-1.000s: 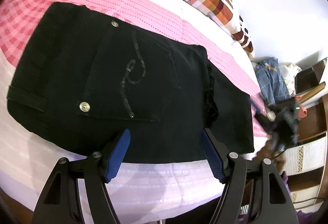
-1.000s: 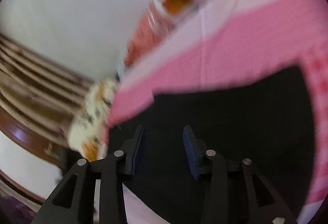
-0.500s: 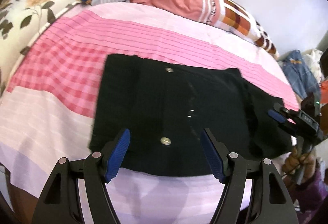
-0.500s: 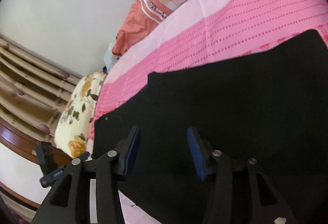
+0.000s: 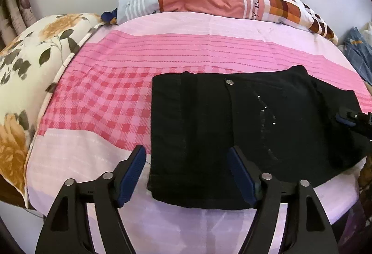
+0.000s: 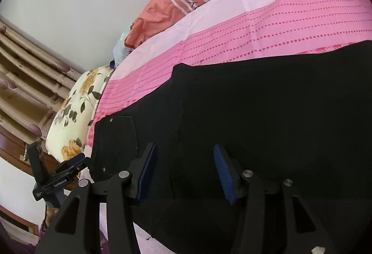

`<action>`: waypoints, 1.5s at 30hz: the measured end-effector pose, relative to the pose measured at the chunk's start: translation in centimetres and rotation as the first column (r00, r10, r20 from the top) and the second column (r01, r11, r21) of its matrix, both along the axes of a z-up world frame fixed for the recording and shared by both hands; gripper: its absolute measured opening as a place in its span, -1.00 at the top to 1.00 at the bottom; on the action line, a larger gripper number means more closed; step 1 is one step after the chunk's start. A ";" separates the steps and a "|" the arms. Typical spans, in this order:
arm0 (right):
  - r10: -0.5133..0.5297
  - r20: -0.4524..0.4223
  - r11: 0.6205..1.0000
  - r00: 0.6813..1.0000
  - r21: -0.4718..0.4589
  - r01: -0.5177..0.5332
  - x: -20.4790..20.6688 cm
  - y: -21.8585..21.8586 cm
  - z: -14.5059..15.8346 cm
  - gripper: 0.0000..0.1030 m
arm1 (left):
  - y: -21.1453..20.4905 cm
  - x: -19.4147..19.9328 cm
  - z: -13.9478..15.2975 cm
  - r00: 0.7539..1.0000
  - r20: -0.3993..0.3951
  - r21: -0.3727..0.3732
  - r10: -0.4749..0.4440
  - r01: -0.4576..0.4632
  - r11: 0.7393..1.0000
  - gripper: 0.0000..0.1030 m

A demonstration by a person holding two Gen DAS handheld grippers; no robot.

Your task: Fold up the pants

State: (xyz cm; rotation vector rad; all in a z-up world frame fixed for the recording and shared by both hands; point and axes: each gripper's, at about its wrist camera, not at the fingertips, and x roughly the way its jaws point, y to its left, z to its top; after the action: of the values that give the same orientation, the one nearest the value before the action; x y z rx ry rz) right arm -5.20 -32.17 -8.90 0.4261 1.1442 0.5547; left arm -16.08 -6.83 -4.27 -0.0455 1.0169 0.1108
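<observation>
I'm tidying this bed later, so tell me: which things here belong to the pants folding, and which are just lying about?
Job:
black pants
left gripper
right gripper

Lying about:
floral pillow
striped checked pillow
blue clothes

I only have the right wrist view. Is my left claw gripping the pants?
Observer: No. The left claw is open above the pants' near left corner, pinching nothing.
Operator: Which side of the pants faces up?
Observer: The back. A pocket with a sparkly swirl shows on top.
Operator: Anything past the bed's far right end?
Observer: Yes, a heap of blue checked cloth lies just beyond it.
</observation>
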 end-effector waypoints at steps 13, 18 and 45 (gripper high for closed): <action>0.005 0.017 1.000 1.000 0.020 -0.005 -0.2 0.4 -0.2 -0.28 | 3.1 1.1 -1.3 0.999 -0.001 -0.116 -0.045 0.045 0.992 -0.52; 0.001 0.025 1.000 1.000 0.030 -0.002 -0.2 0.4 -0.2 -0.33 | 6.5 1.7 -2.6 0.995 -0.002 -0.305 -0.104 0.099 0.947 -0.52; -0.051 0.005 0.997 0.999 0.053 0.051 0.2 1.1 -0.2 -0.76 | 4.8 6.6 -2.4 0.941 -0.003 -0.464 -0.337 0.297 0.834 0.40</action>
State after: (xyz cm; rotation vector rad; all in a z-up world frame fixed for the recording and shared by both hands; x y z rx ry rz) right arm -5.03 -31.02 -9.11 0.4980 1.1117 0.5424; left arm -9.46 -2.04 -6.68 -0.3048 1.1048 -0.4420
